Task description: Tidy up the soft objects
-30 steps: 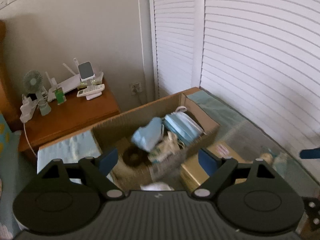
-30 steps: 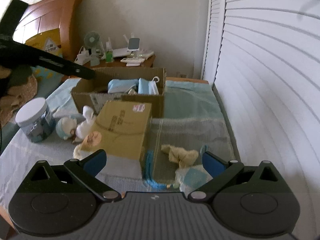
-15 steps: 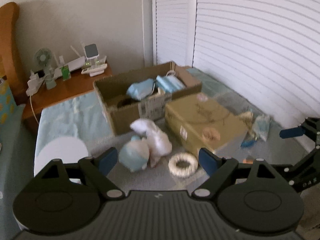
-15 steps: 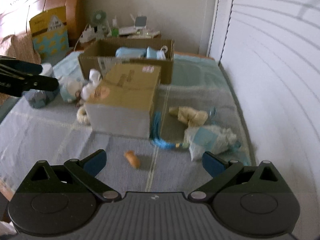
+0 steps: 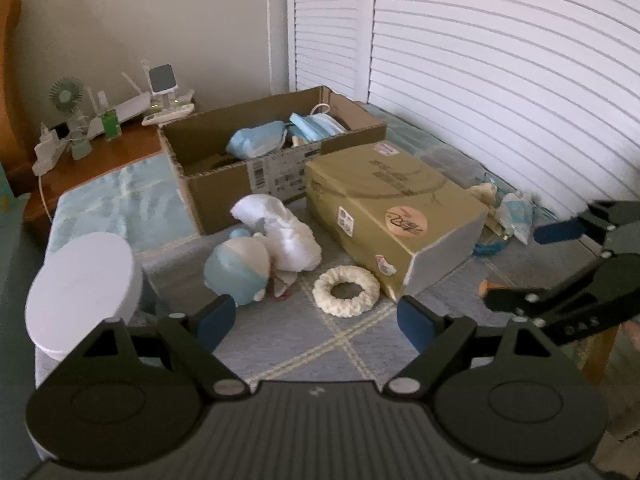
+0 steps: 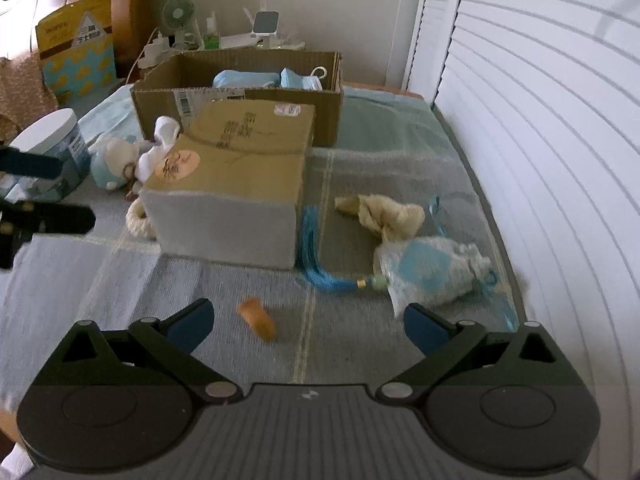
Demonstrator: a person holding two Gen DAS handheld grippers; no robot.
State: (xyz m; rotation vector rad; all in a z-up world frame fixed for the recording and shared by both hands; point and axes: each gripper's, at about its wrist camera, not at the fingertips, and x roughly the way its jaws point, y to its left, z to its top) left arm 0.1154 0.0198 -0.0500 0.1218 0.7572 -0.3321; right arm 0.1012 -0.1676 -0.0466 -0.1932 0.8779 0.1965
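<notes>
white louvred doors [image 5: 480, 92] run along one side of the room, and beside them we see a bed covered with a checked grey-blue blanket [image 6: 120, 280] that carries everything. at the far end sits an open cardboard box [image 5: 224, 176] with pale blue soft things and face masks [image 5: 316, 124] already inside. a closed tan box [image 5: 384, 208] lies just in front of it, touching or nearly so.

to one side of the tan box lie a blue-and-cream plush doll [image 5: 240, 268] with a white cloth toy [image 5: 284, 232] against it, and a cream knitted ring [image 5: 346, 290] just beside the box's corner. a white-lidded tub [image 5: 80, 288] stands near the doll. on the other side lie a beige cloth bundle [image 6: 384, 216], a pale blue-and-white pouch [image 6: 428, 272] touching it, and a bright blue tassel [image 6: 316, 248] along the box's edge. a small orange piece [image 6: 258, 318] lies alone on the blanket.

our left tool [image 5: 316, 322] hangs over the blanket short of the ring, its jaws wide apart with nothing between them. our right tool [image 6: 306, 326] hangs above the orange piece, jaws likewise spread and gripping nothing.

a wooden nightstand [image 5: 96, 160] behind the bed holds a small fan [image 5: 66, 96] and some gadgets.
</notes>
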